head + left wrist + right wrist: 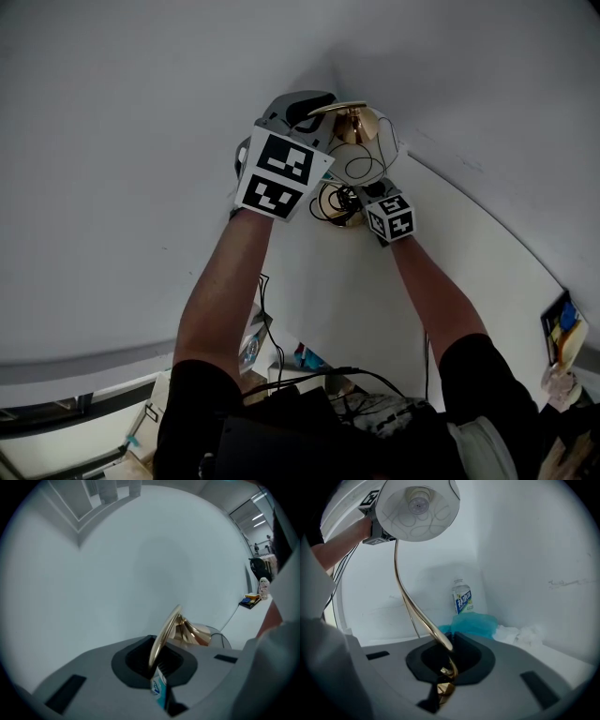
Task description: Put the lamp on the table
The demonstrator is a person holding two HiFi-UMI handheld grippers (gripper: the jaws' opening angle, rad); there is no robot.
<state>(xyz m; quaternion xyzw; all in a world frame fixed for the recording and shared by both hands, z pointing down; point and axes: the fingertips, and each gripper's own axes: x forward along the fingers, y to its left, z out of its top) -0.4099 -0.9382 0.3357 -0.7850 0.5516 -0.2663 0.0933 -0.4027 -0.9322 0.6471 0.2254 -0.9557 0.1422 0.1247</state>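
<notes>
1. Head view: left gripper [323, 111] and right gripper [356, 214] hold the lamp [361, 155] low over the table [347, 300], by the corner.
2. Left gripper view: jaws clamped on its gold ring [166, 632].
3. Right gripper view: jaws clamped on the curved stem [417, 609]. This looks like the placing step; next, seat the base flat, then let go.

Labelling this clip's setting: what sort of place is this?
Probably an office or lab workroom: a plain white table against bare white walls, ceiling strip lights, and a drink bottle standing in the corner.

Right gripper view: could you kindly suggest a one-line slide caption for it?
Right tongs shut on the gold stem of a white-shaded lamp, a bottle standing behind.
</notes>
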